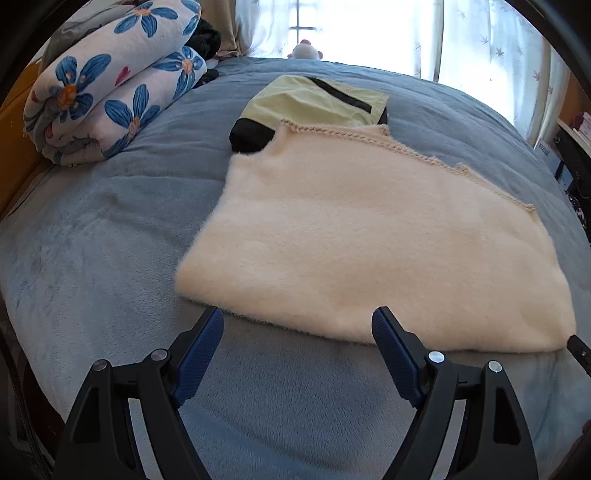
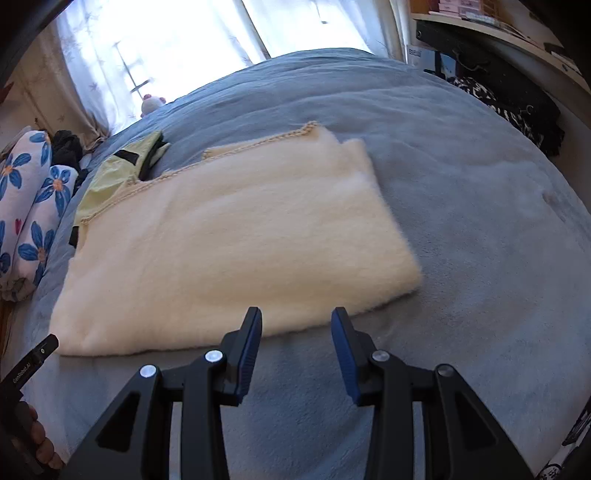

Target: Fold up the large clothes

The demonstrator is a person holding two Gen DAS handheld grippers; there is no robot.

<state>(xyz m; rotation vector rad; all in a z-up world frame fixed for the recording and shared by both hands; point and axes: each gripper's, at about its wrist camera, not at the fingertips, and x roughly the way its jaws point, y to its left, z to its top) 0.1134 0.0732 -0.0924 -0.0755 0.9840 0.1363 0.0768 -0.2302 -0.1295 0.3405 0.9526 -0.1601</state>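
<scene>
I am working over a bed covered with a plush grey-blue blanket (image 1: 92, 236), which fills the lower part of both wrist views. Nearest to me, the left gripper (image 1: 297, 325) hangs just above the blanket with its blue ribbed pads (image 1: 195, 365) spread wide, nothing between them. The right gripper (image 2: 296, 325) sits likewise over bare blanket, its jaws parted by a narrower gap and empty. Directly ahead of both tools lies the task item, a fluffy cream-white folded garment (image 1: 369, 236), flat on the blanket as a broad rectangle; its near edge sits just beyond the fingertips of each gripper, and I cannot tell whether the tips touch it. A braided beige trim (image 1: 369, 138) runs along its far edge. Behind it, partly overlapped by that far edge, is a pale yellow-green garment with black panels and a black strip (image 1: 314, 101). Further off on the left side of the bed rests a rolled white quilt printed with blue flowers (image 1: 110, 81), with dark clothing (image 1: 208, 37) behind it. At the far edge of the bed a small pink-and-white plush toy (image 1: 304, 50) stands before bright, sheer curtains (image 1: 480, 37). In the right wrist view, a shelf (image 2: 498, 33) and black-and-white patterned fabric (image 2: 509, 110) border the bed.
</scene>
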